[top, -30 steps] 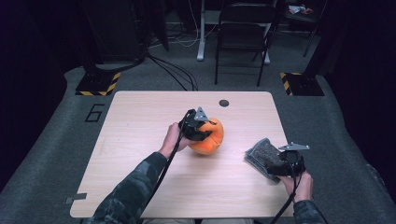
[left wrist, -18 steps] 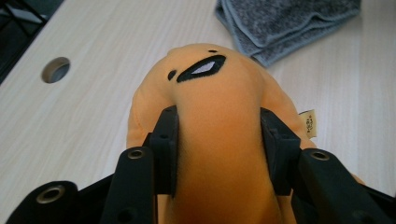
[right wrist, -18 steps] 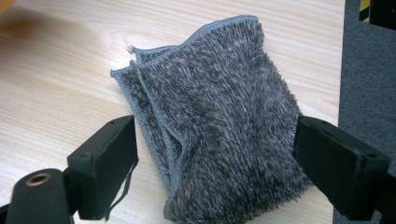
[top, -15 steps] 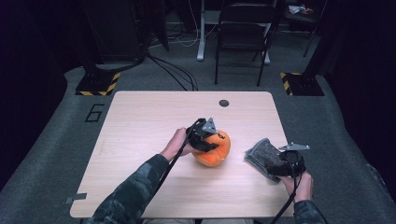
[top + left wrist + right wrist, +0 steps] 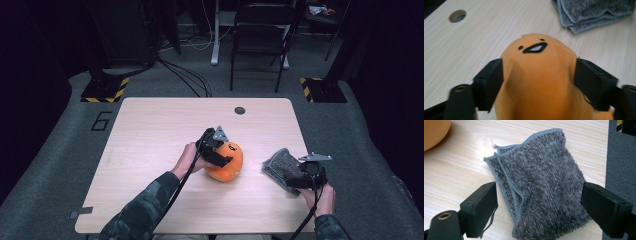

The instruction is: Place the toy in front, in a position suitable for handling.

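Observation:
An orange plush [image 5: 227, 163] with a small black face sits on the wooden table [image 5: 150, 140] near its middle. My left gripper [image 5: 222, 156] comes at it from the left. In the left gripper view its jaws have just been opening, and the left gripper [image 5: 539, 67] now stands open with the plush [image 5: 539, 80] filling the gap and its sides close against the pads. A folded grey towel [image 5: 279, 164] lies at the right. My right gripper [image 5: 300, 176] is open, and in its own view the right gripper [image 5: 540, 195] straddles the towel [image 5: 544, 175].
A round cable hole [image 5: 239, 110] lies at the table's far edge. The towel reaches close to the table's right edge [image 5: 605, 157], with dark carpet beyond. A black chair [image 5: 262, 30] and cables stand on the floor behind the table.
My left hand brought the plush a little nearer and to the right, toward the towel. The left jaws have spread apart around it. The right hand has not moved.

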A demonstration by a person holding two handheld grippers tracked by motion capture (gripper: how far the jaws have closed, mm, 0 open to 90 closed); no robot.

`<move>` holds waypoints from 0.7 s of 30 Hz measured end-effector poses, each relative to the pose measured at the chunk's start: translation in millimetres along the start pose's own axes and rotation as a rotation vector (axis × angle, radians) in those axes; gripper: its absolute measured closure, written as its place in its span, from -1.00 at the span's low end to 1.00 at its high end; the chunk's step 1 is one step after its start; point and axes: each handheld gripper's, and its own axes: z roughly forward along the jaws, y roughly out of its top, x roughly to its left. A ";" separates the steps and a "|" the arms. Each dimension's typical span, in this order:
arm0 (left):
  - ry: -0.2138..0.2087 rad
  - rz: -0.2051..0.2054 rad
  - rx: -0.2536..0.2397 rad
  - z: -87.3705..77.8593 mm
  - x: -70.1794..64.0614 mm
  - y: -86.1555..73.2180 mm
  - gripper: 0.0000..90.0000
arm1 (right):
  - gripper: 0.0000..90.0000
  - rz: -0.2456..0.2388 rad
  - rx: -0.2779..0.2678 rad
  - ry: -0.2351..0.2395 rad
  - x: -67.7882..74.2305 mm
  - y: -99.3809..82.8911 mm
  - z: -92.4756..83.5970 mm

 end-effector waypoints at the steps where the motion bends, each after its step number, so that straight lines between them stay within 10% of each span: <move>1: 0.019 -0.028 0.000 -3.1 -2.2 1.9 -0.66 | -0.71 -0.003 0.002 0.000 -0.1 0.0 0.1; 11: 0.143 -0.187 0.038 -10.0 -15.0 17.6 -0.98 | -0.71 -0.004 0.011 0.000 1.2 0.2 1.1; 21: 0.156 -0.255 0.134 26.3 -20.7 11.0 -0.75 | -0.72 -0.003 0.013 0.001 1.3 -0.6 2.1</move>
